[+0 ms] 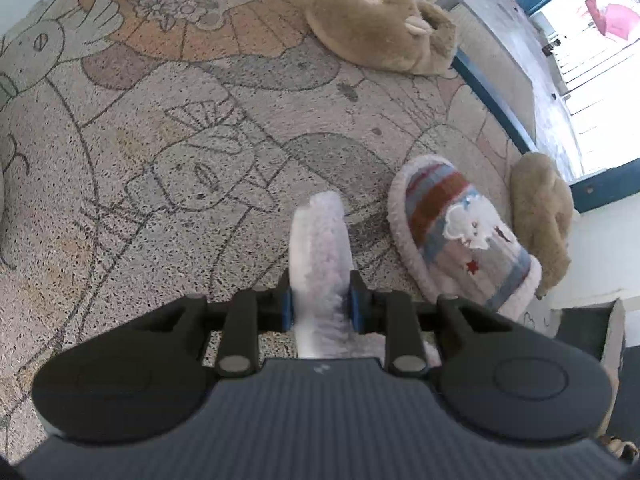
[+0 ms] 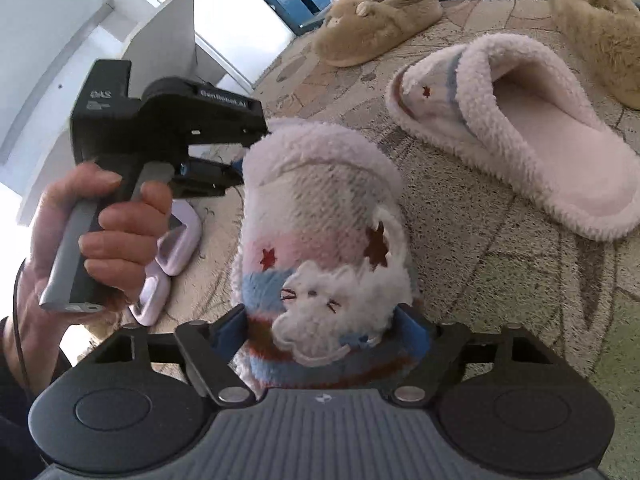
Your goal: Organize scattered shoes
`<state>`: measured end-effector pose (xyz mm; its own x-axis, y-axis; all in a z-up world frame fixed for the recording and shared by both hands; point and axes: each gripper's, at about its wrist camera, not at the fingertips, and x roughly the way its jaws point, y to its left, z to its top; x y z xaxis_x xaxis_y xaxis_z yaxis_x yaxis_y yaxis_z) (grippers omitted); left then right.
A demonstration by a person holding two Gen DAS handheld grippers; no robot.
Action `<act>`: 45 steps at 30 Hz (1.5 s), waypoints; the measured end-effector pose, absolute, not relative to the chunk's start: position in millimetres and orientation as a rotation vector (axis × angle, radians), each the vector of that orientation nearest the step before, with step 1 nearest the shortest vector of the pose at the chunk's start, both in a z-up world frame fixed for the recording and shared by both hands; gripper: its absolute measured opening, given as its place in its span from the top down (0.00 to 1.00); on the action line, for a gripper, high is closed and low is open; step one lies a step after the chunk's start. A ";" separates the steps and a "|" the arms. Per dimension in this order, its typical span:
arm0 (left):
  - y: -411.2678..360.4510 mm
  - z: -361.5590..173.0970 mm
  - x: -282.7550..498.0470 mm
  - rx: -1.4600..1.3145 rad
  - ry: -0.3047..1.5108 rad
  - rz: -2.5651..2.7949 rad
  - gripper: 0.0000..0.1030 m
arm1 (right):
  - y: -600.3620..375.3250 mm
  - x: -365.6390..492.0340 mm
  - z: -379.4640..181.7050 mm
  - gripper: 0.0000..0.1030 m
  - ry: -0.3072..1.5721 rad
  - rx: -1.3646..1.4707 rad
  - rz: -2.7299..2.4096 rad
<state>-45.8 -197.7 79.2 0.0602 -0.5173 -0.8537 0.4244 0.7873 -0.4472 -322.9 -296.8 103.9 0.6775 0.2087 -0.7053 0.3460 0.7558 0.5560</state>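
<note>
Left tongs (image 1: 322,304) are clenched on the fluffy white rim of a striped slipper (image 2: 320,240), pinching the heel edge between the blue pads (image 1: 287,312). In the right wrist view the person's hand (image 2: 80,240) grips the left tool's handle, and its tongs reach the rear of that same slipper.

Right tongs (image 2: 320,334) straddle the toe end of the striped slipper, a blue pad (image 2: 228,334) on each side of the knit upper near the white cat patch. Contact looks close on both sides, but firm pressing cannot be told.

Matching striped slipper (image 2: 520,136) lies flat on the patterned rug (image 1: 160,160), opening toward the right-wrist camera, just beyond the held one. Two tan plush slippers sit farther off: one (image 2: 376,20) near the blue door frame, another (image 2: 600,32) at the rug's far right. Small lilac cases (image 2: 176,248) lie on the rug under the hand.
</note>
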 end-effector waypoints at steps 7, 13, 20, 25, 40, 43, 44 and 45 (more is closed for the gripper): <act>-192.0 95.8 -36.7 -0.052 1.214 -0.747 0.74 | -269.8 -297.2 112.0 0.41 0.800 0.464 -0.073; -195.8 88.5 -16.1 -0.037 1.182 -0.748 0.71 | -263.9 -269.9 113.9 0.42 0.779 0.271 -0.043; -197.8 72.0 0.8 -0.007 1.185 -0.711 0.63 | -241.5 -243.5 110.6 0.42 0.773 0.016 -0.023; -194.4 63.9 3.5 0.061 1.184 -0.679 0.53 | -220.8 -229.3 98.1 0.34 0.799 -0.024 -0.033; -161.7 99.1 -29.3 0.134 1.118 -0.739 0.33 | -248.4 -262.8 89.4 0.25 0.917 0.327 -0.093; -162.6 109.2 -38.5 0.127 1.110 -0.817 0.25 | -246.2 -264.7 88.1 0.22 0.930 0.335 -0.090; -164.0 111.7 -41.6 0.125 1.109 -0.847 0.20 | -246.0 -265.1 87.4 0.22 0.936 0.342 -0.088; -166.6 113.1 -45.3 0.130 1.109 -0.880 0.16 | -246.4 -265.5 86.9 0.21 0.942 0.350 -0.086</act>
